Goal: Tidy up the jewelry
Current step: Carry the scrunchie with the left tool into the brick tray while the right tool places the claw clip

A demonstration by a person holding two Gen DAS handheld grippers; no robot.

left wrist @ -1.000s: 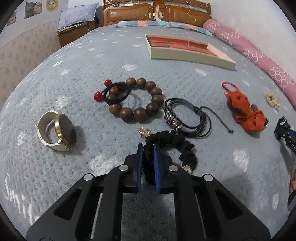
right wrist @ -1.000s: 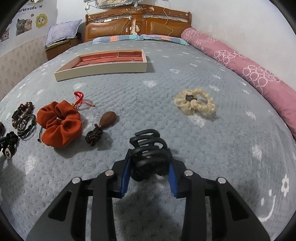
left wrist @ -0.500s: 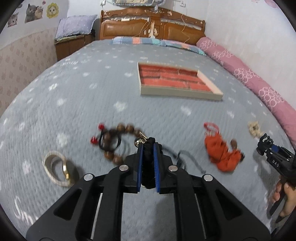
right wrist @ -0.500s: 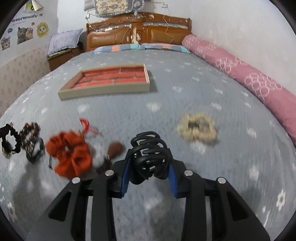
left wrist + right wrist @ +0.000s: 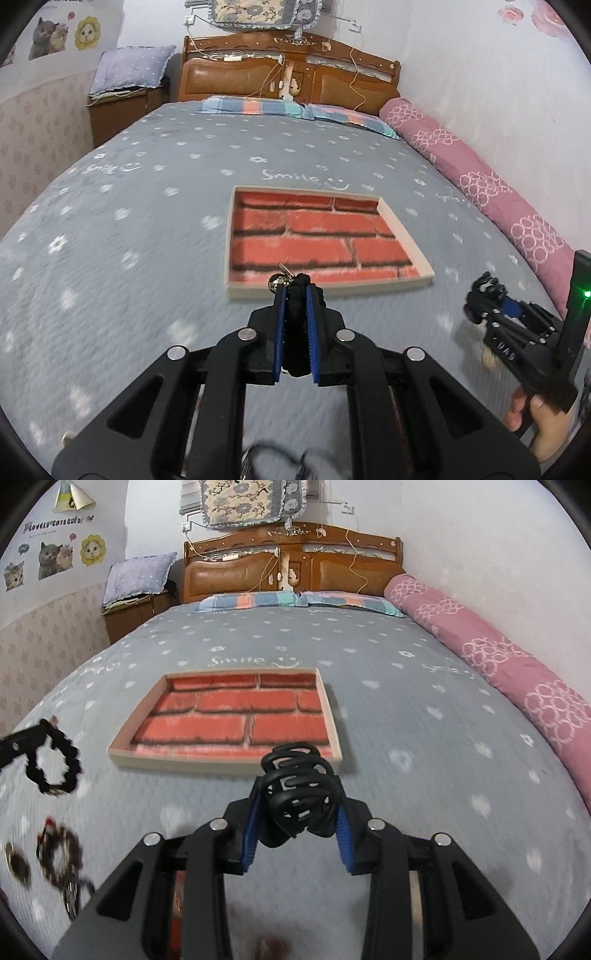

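Left wrist view: black scrunchie [image 5: 295, 295] pinched between narrow jaws of the left gripper [image 5: 294, 295], small metal charm [image 5: 277, 281] poking out at the tips. Lifted off the bed since a second ago, when it lay on the grey bedspread [image 5: 129, 206] among the bracelets; now carried up and forward, hanging just short of the near rim of the tray [image 5: 406, 284]. Same story at the right gripper [image 5: 295, 805] in the right wrist view: black claw clip [image 5: 299, 794] clamped between half-spread jaws, raised from the bedspread and brought toward the tray's near right corner. Seen from the left wrist, right gripper off to the right with the clip at its tips, a hand [image 5: 543, 424] on its handle.

Meaning for the task, as a judgement: both pickups done, both items in transit, placing not yet begun; next step likely a short reach over the rim, then opening the jaws above the floor of the tray.

Containers: one shallow tray with pale rim and red brick-pattern lining, flat on the bed, nothing visible inside. Left behind on the bedspread at the lower left of the right wrist view: wooden bead bracelet [image 5: 61, 853], blurred, with other small pieces beside it too smeared to name. Scrunchie loop dangling below the left jaws, visible at that view's left edge.
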